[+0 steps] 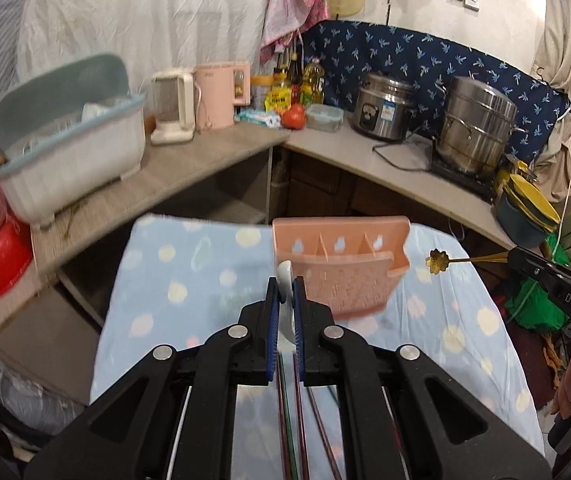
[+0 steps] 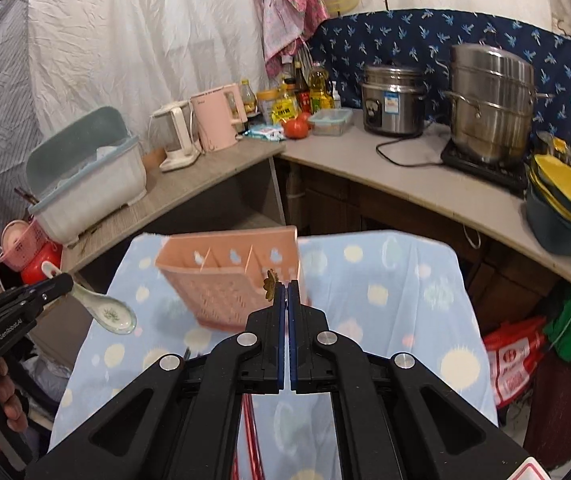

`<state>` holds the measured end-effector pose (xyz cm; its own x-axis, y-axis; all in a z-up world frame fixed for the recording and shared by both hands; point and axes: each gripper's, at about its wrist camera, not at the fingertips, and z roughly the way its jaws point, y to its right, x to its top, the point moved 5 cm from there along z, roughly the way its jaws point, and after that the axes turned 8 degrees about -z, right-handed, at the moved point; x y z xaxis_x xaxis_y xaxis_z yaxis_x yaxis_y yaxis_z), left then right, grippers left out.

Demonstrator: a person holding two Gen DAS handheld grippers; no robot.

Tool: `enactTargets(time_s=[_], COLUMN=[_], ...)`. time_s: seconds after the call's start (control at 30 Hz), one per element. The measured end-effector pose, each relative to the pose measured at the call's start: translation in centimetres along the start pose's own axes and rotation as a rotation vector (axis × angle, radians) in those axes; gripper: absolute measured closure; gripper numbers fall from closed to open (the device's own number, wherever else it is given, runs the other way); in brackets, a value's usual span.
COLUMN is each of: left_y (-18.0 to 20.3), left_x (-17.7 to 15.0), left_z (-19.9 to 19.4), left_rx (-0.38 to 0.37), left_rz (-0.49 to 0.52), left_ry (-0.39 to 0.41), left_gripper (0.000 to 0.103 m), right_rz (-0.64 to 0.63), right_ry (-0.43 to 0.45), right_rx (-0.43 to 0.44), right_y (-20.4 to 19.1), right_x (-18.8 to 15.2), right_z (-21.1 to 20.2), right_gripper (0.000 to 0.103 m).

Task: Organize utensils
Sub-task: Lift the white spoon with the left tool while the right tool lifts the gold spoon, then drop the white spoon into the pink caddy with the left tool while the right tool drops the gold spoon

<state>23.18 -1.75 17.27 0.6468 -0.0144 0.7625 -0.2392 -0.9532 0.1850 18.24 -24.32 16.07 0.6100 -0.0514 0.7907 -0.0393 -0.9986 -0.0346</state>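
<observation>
While both grippers hang above the dotted cloth (image 1: 189, 280), left gripper (image 1: 284, 280) clamped on white spoon (image 2: 105, 312), right gripper (image 2: 286, 286) clamped on gold flower spoon (image 1: 439, 261), pink holder (image 1: 337, 264) between, counter edge (image 1: 365, 160) beyond.

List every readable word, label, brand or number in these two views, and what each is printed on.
"DAS": on the right tongs, seen from the left wrist; it may be part of a longer word.
"GenRobot.AI": on the left tongs, seen from the right wrist.
Cooker sticker: too small to read.
Yellow bottle label: blurred, unreadable.
Red bag print: unreadable.
Pink kettle logo: too blurred.
</observation>
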Motion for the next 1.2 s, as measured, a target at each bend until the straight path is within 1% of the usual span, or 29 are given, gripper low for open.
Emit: enactTargets(time_s=[0.13,0.27,0.43,0.67,0.77,0.97,1.1,1.17,1.2], left_y=[1.6,2.8,2.5,1.8,1.6,1.6,1.5,1.5,1.5], left_x=[3.8,5.8,5.4,3.8,3.4,2.7,2.8,2.9,3.0], left_z=[1.8,4.6,8.5,12.0,13.0,14.2,14.2,14.1,14.0], left_rx=[-0.001,-0.008,0.006,0.038,0.037,0.034,0.039,0.036,0.036], left_rz=[0.020,0.025,0.005,-0.003,-0.005,-0.007,-0.006,-0.012,-0.015], left_ry=[0.033,0.022,-0.031,-0.084,-0.102,-0.119,-0.099,-0.091,-0.086], left_gripper=[0.096,0.096,0.096,0.096,0.096,0.096,0.096,0.096,0.096], right_rz=[-0.015,-0.040,-0.079,-0.089,-0.100,-0.097,-0.089,-0.080,-0.079], right_ry=[-0.012,-0.049,-0.109,-0.169,-0.172,-0.181,-0.184,-0.179,-0.172], right_rx=[0.007,0.002,-0.011,-0.017,-0.030,-0.018,0.001,0.005,0.001], right_y=[0.2,-0.3,-1.0,-1.3,-1.4,-1.5,-1.4,-1.3,-1.3], right_x=[2.8,3.9,3.4,2.2,2.0,1.7,1.6,1.6,1.6], right_z=[2.1,4.7,7.5,10.6,11.4,12.2,12.6,12.7,12.6], right_gripper=[0.101,0.101,0.101,0.101,0.101,0.101,0.101,0.095,0.089])
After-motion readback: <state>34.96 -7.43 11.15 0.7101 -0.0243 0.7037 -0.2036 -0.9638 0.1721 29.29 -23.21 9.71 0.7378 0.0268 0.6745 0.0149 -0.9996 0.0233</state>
